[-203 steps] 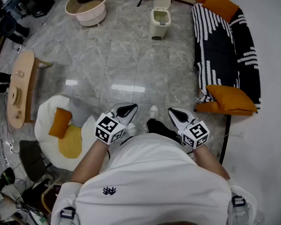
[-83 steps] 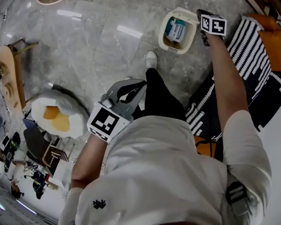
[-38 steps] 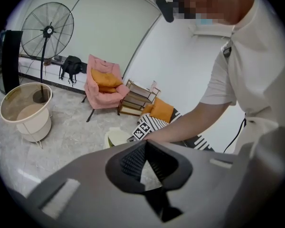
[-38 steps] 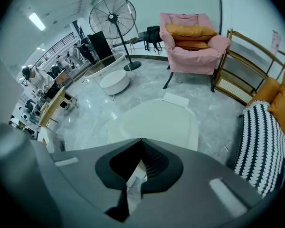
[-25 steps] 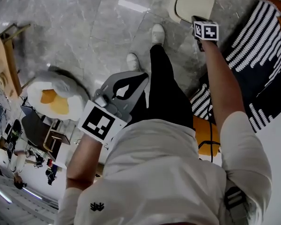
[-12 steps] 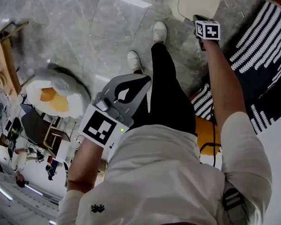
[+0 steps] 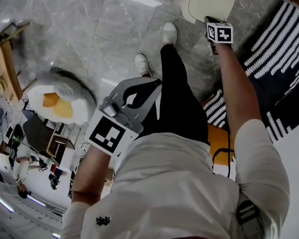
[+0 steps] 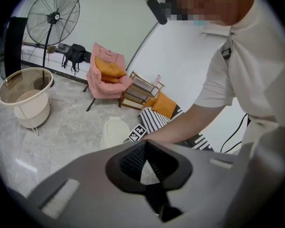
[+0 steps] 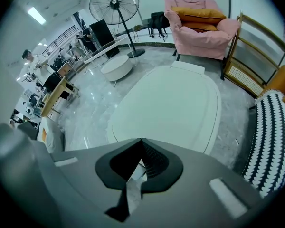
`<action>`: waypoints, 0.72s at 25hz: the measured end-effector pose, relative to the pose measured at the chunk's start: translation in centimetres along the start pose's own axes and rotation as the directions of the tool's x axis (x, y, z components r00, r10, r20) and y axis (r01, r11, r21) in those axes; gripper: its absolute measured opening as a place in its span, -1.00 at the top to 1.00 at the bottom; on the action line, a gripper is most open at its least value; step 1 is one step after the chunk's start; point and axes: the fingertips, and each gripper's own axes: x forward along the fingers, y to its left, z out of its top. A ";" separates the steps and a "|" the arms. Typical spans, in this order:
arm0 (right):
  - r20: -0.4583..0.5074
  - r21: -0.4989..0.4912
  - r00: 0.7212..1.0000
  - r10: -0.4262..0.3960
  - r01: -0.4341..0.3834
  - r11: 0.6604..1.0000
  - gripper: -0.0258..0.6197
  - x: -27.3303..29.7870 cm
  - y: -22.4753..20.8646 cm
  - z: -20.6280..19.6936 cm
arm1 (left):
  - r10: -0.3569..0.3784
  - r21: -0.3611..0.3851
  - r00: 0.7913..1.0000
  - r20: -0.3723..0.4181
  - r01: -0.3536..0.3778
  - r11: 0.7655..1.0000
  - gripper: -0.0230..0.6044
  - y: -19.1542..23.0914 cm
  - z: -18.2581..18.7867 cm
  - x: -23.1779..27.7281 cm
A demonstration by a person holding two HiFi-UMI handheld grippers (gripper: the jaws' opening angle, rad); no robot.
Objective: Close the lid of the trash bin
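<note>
Grey marble floor [image 7: 89,44] all around. Black-and-white striped sofa cover [image 7: 274,59] just right of bin.

Cream plastic trash bin [image 8: 109,139]: its rounded lid [image 7: 210,0] lies flat on rim, so closing looks done, I judge.

Right gripper [image 7: 209,20] at near edge of lid, jaws together, nothing between; push needs no grip. Touching or just above, cannot tell.

Left gripper [image 7: 157,83] well apart from bin, close to person's body, jaws together also, empty; probably not needed.

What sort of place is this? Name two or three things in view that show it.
Probably a living-room set inside a larger workspace: a pink armchair, a striped sofa and a standing fan on a marble floor, with work tables behind.
</note>
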 end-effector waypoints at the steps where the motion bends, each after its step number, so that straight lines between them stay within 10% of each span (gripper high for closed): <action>1: -0.001 0.002 1.000 0.000 0.000 1.000 0.92 -0.1 0.0 0.0 | -0.002 0.003 1.000 0.000 0.002 1.000 0.75 -0.1 0.1 0.1; 18: 0.176 0.067 0.984 0.006 -0.018 0.998 0.92 -11.9 4.6 0.8 | -0.075 0.164 0.995 0.073 0.062 0.984 0.75 -5.8 3.1 -4.0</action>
